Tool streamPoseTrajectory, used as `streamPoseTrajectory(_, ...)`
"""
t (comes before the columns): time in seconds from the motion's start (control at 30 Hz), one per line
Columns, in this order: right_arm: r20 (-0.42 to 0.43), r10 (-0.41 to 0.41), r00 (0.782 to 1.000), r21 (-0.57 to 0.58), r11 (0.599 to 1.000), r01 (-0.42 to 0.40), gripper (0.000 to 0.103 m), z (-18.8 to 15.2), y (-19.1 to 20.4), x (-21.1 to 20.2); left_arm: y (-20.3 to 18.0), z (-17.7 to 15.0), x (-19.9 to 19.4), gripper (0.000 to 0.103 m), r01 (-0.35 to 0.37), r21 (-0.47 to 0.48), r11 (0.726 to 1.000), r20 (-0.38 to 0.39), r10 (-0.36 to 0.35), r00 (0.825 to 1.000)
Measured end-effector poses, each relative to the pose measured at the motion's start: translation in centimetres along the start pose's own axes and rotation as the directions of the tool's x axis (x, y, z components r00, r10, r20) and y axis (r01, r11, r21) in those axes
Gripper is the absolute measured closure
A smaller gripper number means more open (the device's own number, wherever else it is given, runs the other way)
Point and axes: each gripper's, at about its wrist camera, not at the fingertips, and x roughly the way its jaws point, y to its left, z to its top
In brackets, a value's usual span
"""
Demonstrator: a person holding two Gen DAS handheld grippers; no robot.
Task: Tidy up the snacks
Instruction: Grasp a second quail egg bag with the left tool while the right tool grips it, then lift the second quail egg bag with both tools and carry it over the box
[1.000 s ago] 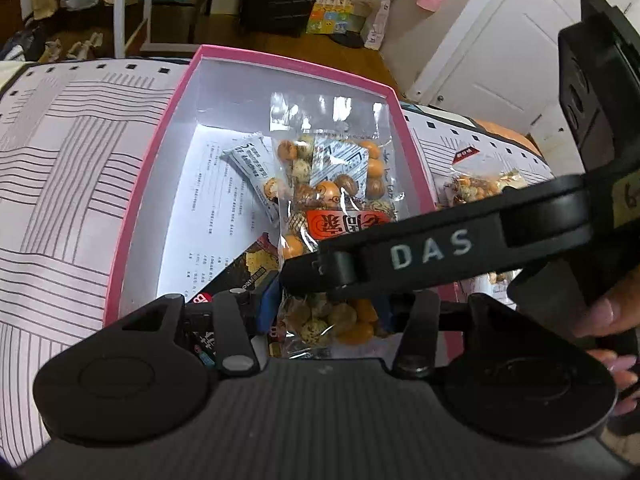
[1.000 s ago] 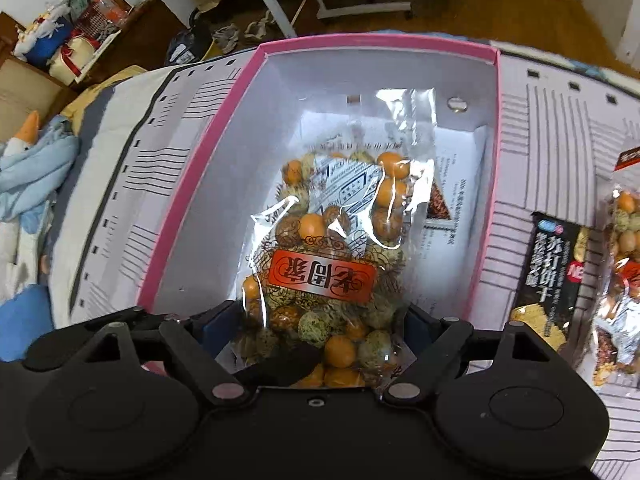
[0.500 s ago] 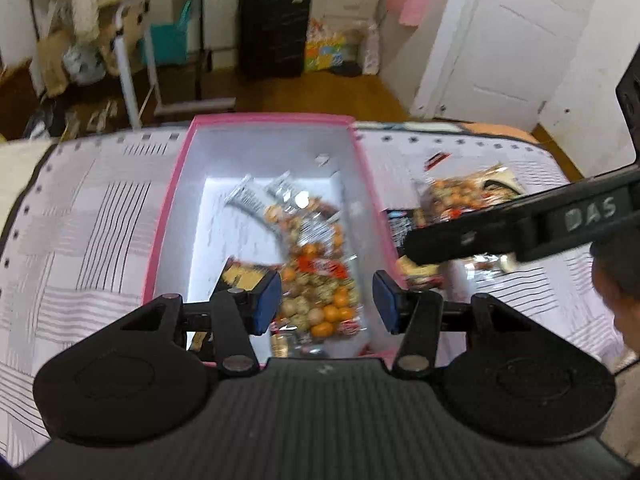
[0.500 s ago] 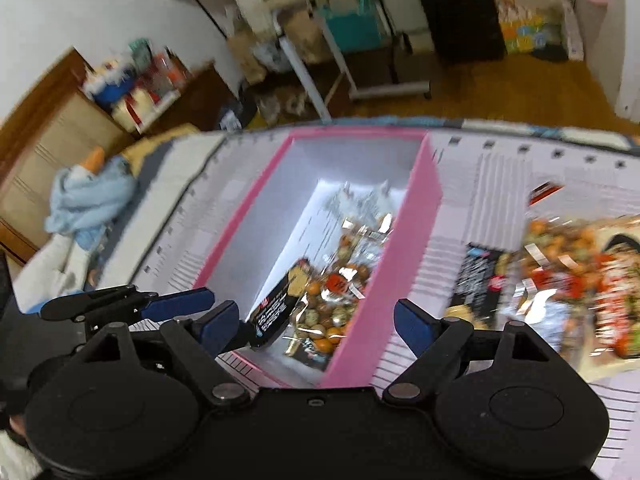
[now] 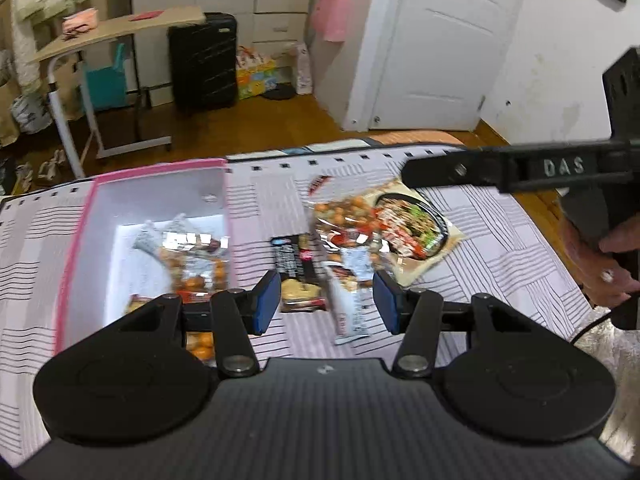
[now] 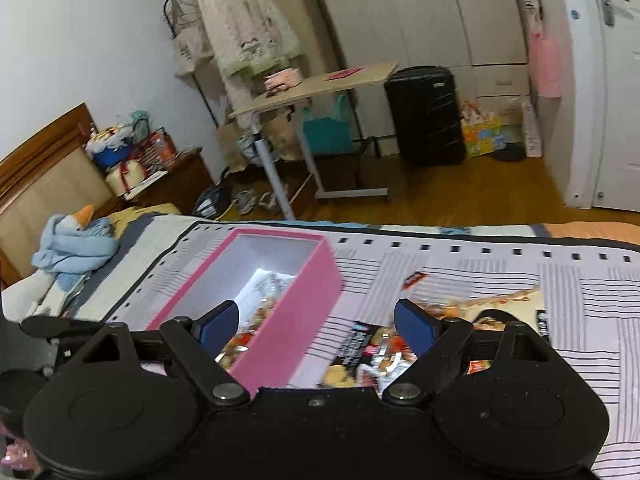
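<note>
A pink box stands on the striped bedcover. A clear bag of orange and green nuts lies inside it. Loose snacks lie to its right: a black packet, another nut bag, a noodle-picture pack and a white sachet. My left gripper is open and empty, raised above the black packet. My right gripper is open and empty, raised above the box's right wall; its finger shows in the left wrist view at upper right.
The bedcover reaches the bed's far edge. Beyond are a rolling side table, a black suitcase and a white door. A blue plush toy lies at the bed's left.
The right gripper let go of the nut bag, which now lies in the box. Both grippers have risen and drawn back, shifting right toward the loose snacks.
</note>
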Motion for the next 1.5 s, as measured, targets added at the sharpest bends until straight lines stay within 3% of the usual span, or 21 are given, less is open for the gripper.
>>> streamPoseTrajectory(0.33, -0.085, 0.005, 0.996, 0.116, 0.993, 0.005, 0.015, -1.1, -6.0, 4.9, -1.4, 0.8, 9.2, 0.053, 0.022, -0.085, 0.996, -0.056, -0.027, 0.998)
streamPoseTrajectory(0.4, -0.095, 0.006, 0.995, 0.135, 0.991, 0.007, 0.021, -1.4, -7.3, 6.2, -1.1, 1.5, 11.6, 0.053, -0.003, -0.107, 0.994, -0.067, -0.004, 0.998)
streamPoseTrajectory(0.53, -0.141, 0.009, 0.990, 0.200, 0.980, 0.019, 0.042, -2.5, -10.7, 9.4, -0.2, 2.6, 15.9, 0.056, -0.047, -0.162, 0.986, -0.084, 0.033, 0.996)
streamPoseTrajectory(0.8, -0.262, -0.004, 0.965, 0.235, 0.970, 0.068, 0.047, -4.7, -12.8, 14.5, 1.9, 1.5, 22.6, 0.064, -0.044, -0.285, 0.958, -0.125, 0.008, 0.992)
streamPoseTrajectory(0.9, -0.288, 0.008, 0.958, 0.237, 0.969, 0.063, 0.047, -5.5, -12.9, 15.7, 2.4, 0.7, 23.7, 0.067, -0.020, -0.311, 0.950, -0.139, -0.025, 0.990)
streamPoseTrajectory(0.97, -0.302, 0.017, 0.953, 0.241, 0.969, 0.060, 0.054, -5.8, -12.9, 16.2, 2.7, 0.3, 24.1, 0.071, 0.027, -0.333, 0.943, -0.138, -0.077, 0.987)
streamPoseTrajectory(1.13, -0.300, 0.049, 0.953, 0.280, 0.959, 0.039, 0.055, -6.4, -13.6, 16.7, 3.4, -0.1, 24.6, 0.071, 0.082, -0.385, 0.919, -0.145, -0.147, 0.978)
streamPoseTrajectory(1.5, -0.248, 0.056, 0.967, 0.217, 0.976, -0.001, 0.058, -5.2, -12.7, 14.7, 3.1, 0.4, 23.1, 0.072, 0.110, -0.338, 0.935, -0.107, -0.154, 0.982)
